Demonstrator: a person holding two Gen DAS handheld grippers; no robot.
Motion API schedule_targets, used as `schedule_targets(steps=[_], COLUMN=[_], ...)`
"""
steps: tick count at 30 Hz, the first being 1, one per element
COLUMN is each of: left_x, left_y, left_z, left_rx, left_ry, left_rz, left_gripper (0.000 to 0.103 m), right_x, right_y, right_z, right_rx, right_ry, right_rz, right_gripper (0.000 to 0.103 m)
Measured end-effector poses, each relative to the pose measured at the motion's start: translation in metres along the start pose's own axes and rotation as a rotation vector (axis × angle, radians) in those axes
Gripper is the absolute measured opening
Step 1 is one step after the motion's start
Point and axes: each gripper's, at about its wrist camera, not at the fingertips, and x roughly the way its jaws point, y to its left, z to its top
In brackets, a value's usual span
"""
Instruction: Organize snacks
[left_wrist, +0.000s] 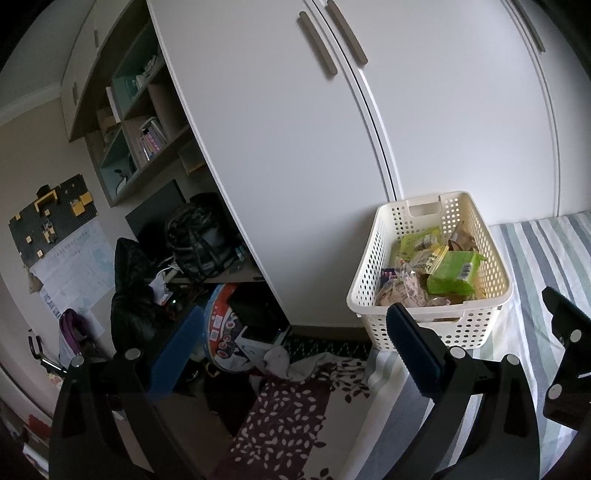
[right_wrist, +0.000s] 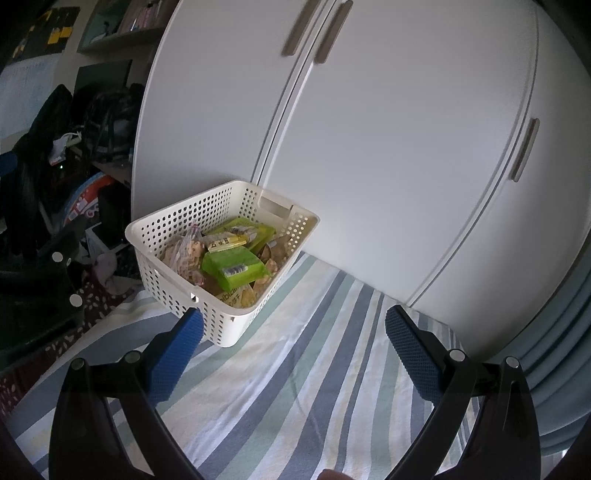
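The cream perforated plastic basket (right_wrist: 207, 291) sits at the corner of the bed with the striped sheet (right_wrist: 314, 369), just in front of the white wardrobe doors (right_wrist: 369, 147). Snack packets fill it: a bright green pouch (right_wrist: 234, 271) lies on top, with a yellow-labelled packet (right_wrist: 227, 242) behind it and clear bags of pale biscuits (right_wrist: 186, 254) toward the basket's left wall.

Both tools are empty. The left gripper (left_wrist: 288, 358) has its blue pads wide apart, hanging off the basket's left side above the patterned floor rug (left_wrist: 291, 413). The right gripper (right_wrist: 295, 350) is likewise spread, low over the sheet just in front of the basket's near corner.

No loose snack shows outside the basket, so this looks like either the finish or the start of sorting; the next move probably calls for reaching in over the rim.

What lies under the top packets is hidden, and most print is too small to read. The desk area left of the basket is dim clutter.
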Motion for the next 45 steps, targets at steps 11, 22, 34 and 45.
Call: schedule_targets(steps=[11, 22, 34, 45], left_x=[0.006, 0.015, 0.019, 0.022], left_y=[-0.001, 0.001, -0.002, -0.003], left_z=[-0.003, -0.004, -0.004, -0.003], left_rx=[0.010, 0.015, 0.022, 0.026], left_ry=[0.008, 0.022, 0.028, 0.030], left_rz=[-0.008, -0.006, -0.009, -0.010], left_gripper=[0.100, 0.100, 0.100, 0.100], right_x=[0.004, 0.015, 0.027, 0.033], right_y=[0.003, 0.010, 0.011, 0.012], right_z=[0.001, 0.005, 0.007, 0.008], right_rx=[-0.002, -0.021, -0.007, -0.006], right_ry=[0.006, 0.019, 0.042, 0.049], right_rz=[0.003, 0.015, 0.024, 0.025], right_gripper=[0.098, 0.098, 0.098, 0.098])
